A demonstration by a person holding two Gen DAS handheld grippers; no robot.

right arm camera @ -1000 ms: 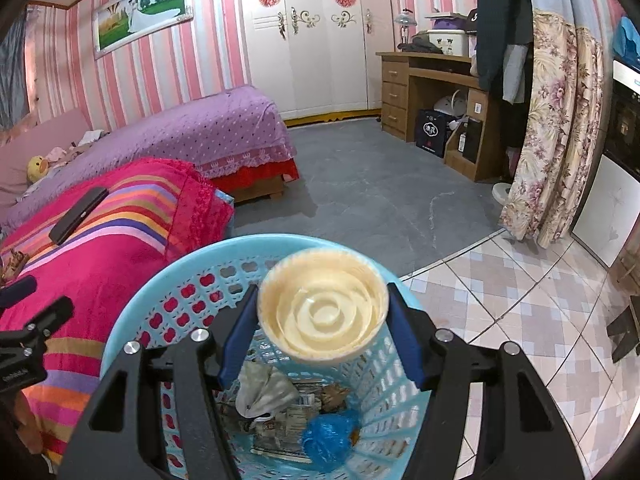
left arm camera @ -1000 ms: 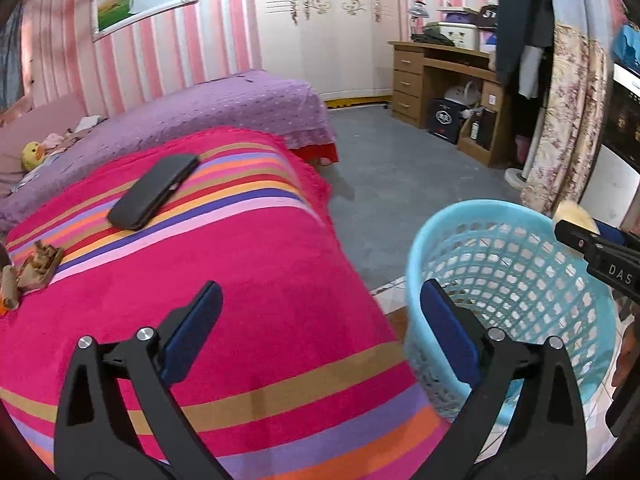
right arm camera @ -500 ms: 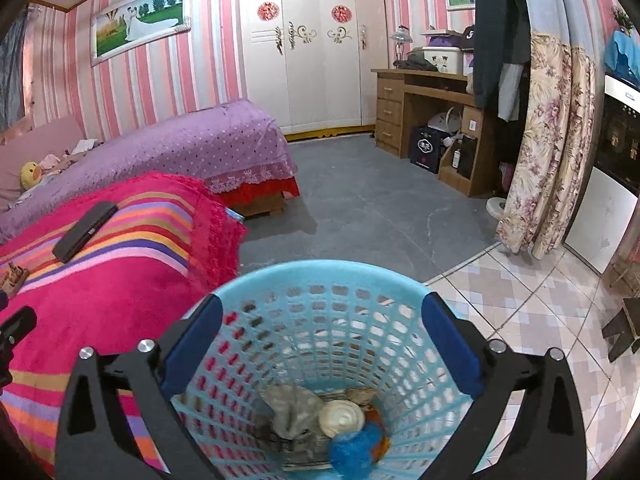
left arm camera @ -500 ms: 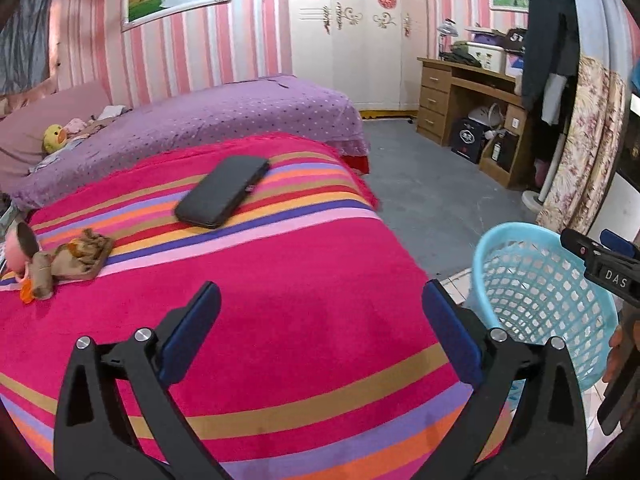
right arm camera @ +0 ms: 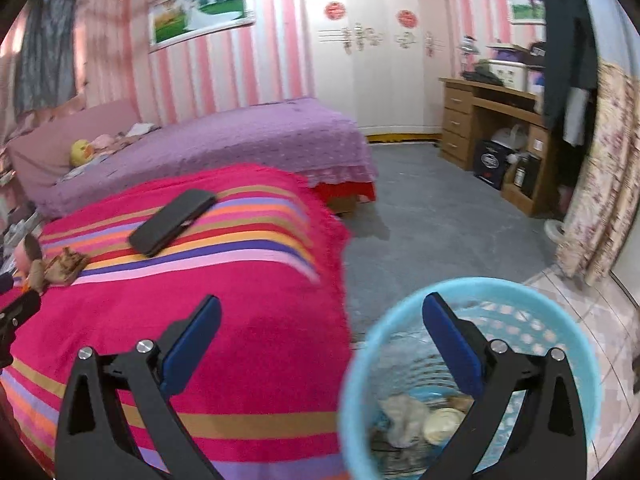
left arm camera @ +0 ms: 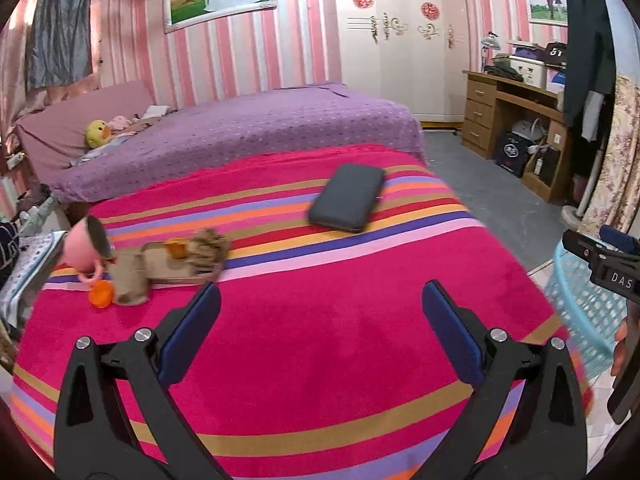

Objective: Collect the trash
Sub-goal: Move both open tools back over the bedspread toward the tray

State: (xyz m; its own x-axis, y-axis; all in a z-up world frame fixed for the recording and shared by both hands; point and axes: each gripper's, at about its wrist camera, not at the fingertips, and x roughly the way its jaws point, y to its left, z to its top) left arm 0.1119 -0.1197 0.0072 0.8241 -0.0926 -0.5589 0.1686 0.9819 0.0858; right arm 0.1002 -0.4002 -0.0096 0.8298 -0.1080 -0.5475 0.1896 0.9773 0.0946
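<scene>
The striped blanket point(left arm camera: 320, 340) covers the near bed and fills most of both views; a purple bed point(left arm camera: 248, 128) lies beyond it. The blue basket point(right arm camera: 560, 312) stands on the floor just beside the blanket's edge, holding crumpled paper and a pale cup point(right arm camera: 442, 420) at its bottom. On the blanket rest a dark flat case point(left arm camera: 348, 196) and, well apart towards the far left corner, a cluster of litter: a brown crumpled wrapper point(left arm camera: 208, 246), an orange cap point(left arm camera: 100, 294) and a pink mug point(left arm camera: 86, 246) on its side. The right gripper point(right arm camera: 320, 340) has just been opening; its jaws stand wide and empty, partly over the basket. The left gripper point(left arm camera: 320, 322) is likewise spread wide and empty above the blanket. Judged step: deposit complete, transit to remaining litter. The next move calls for reaching to that corner cluster and closing on one piece.
</scene>
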